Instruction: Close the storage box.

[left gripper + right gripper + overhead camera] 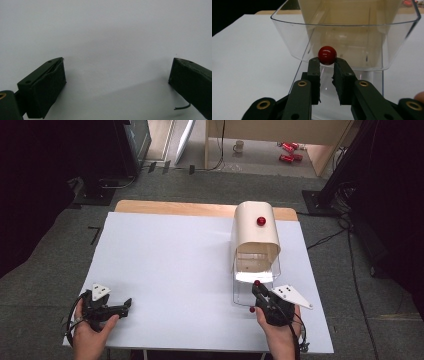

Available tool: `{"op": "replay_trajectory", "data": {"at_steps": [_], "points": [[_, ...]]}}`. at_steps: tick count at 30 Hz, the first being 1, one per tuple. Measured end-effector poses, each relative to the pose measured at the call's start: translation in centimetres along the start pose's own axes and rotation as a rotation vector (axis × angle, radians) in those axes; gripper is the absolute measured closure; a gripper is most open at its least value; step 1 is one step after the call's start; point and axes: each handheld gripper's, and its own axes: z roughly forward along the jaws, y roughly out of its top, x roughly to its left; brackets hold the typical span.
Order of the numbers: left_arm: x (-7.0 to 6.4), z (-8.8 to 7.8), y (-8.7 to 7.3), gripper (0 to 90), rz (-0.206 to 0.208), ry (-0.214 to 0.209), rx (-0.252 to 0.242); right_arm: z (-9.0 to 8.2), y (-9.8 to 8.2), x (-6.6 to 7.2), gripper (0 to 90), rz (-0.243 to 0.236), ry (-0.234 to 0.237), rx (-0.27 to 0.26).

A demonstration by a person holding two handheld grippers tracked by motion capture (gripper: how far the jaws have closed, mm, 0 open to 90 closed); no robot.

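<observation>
We see a white counter (170,270) with a cream, arch-topped box (255,232) standing toward its far right. A red knob (261,221) sits on the box's curved top. A clear plastic drawer (255,280) juts out of the box's open front toward us; in the right gripper view its curved transparent wall (342,27) rises just beyond the jaws.

The right gripper (257,290) lies near the counter's front right edge, held in the person's right hand (277,330), with its grey three-cornered plate (291,295) on top. Its 2 jaws are drawn close together and clamped on a small red ball (327,55), which we take to be the handle at the drawer's front. In the high view that ball (256,283) shows at the tips of the jaws, at the near end of the drawer. A second small red ball (251,309) shows just beside the gripper on its left; we cannot tell what it belongs to.

The left gripper (127,304) rests low at the front left of the counter, held in the left hand (90,332), well apart from the box. In the left gripper view its 2 black jaws stand wide apart with bare white counter (107,37) between them and nothing held.

On the floor beyond the counter we see a mug (238,146) and red cans (287,151).
</observation>
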Motion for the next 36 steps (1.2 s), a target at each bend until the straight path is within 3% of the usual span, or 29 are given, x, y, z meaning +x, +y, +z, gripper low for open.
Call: {"op": "replay_trajectory", "data": {"at_steps": [24, 36], "points": [[0.0, 0.0, 0.0, 1.0, 0.0, 0.0, 0.0, 3.8, 2.8, -0.7, 77.8, -0.014, -0.044, 0.002], [0.0, 0.0, 0.0, 1.0, 0.0, 0.0, 0.0, 4.8, 3.5, -1.1, 77.6, -0.022, -0.046, 0.01]]}}
